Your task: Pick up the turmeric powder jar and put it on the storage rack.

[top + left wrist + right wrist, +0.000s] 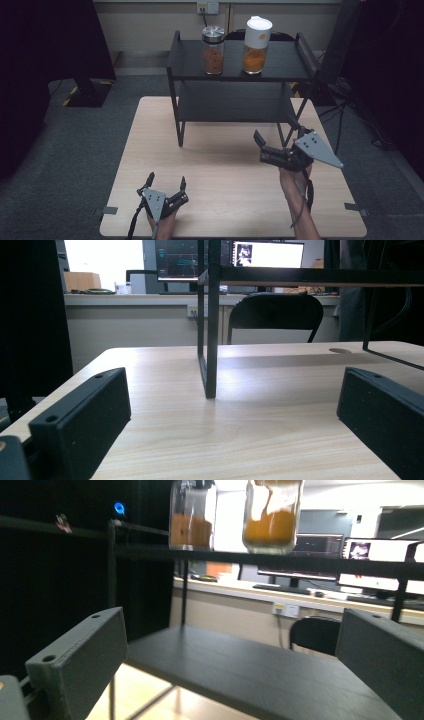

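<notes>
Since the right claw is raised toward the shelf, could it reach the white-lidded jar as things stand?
Probably yes: the right claw is open and empty, and the white-lidded jar stands on the top shelf with nothing in front of it.

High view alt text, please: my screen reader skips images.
Two jars of orange contents, a metal-lidded jar and a white-lidded jar, stand on a black shelf rack's top tier. Below, the right tongs are raised near the rack; the left tongs sit at the wooden table's near edge, both open.
</notes>
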A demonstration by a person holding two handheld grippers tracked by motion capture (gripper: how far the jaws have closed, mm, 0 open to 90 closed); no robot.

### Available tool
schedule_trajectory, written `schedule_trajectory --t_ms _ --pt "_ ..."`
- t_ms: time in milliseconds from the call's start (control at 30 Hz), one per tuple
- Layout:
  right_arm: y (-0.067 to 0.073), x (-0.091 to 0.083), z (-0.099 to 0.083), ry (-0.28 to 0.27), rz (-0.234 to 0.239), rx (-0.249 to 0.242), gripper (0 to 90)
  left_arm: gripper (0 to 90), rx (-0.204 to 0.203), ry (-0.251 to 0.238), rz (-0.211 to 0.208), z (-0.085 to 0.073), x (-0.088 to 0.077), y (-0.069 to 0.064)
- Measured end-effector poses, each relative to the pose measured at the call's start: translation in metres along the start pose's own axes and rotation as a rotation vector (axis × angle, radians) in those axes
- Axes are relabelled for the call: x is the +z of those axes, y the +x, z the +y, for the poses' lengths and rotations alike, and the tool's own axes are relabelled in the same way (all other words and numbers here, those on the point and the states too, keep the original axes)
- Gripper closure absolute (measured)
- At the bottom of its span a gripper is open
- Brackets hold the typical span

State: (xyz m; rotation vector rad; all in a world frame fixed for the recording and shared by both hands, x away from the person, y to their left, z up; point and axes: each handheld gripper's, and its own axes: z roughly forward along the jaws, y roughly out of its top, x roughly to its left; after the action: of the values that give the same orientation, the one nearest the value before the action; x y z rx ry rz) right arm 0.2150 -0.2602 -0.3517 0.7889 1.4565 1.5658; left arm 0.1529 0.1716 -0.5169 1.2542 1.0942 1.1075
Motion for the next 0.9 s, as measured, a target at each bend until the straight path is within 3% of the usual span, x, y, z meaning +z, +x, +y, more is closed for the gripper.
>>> schedule_trajectory --t_ms 333,667,800,900 --pt "0.013 -0.018 -0.045 0.044 -0.051 0.032 0.0 0.2 0.000 0.000 0.000 0.000 0.000 0.000" --pt "0.035 -0.037 -0.085 0.080 -0.159 0.000 0.0 0.2 0.000 0.000 0.000 0.000 0.000 0.000" --pt "0.037 -0.043 -0.097 0.089 -0.181 0.021 0.0 0.2 0.000 0.000 0.000 0.000 0.000 0.000" --pt "0.039 -0.052 -0.116 0.083 -0.203 0.037 0.0 0.2 0.000 0.000 0.000 0.000 0.000 0.000"
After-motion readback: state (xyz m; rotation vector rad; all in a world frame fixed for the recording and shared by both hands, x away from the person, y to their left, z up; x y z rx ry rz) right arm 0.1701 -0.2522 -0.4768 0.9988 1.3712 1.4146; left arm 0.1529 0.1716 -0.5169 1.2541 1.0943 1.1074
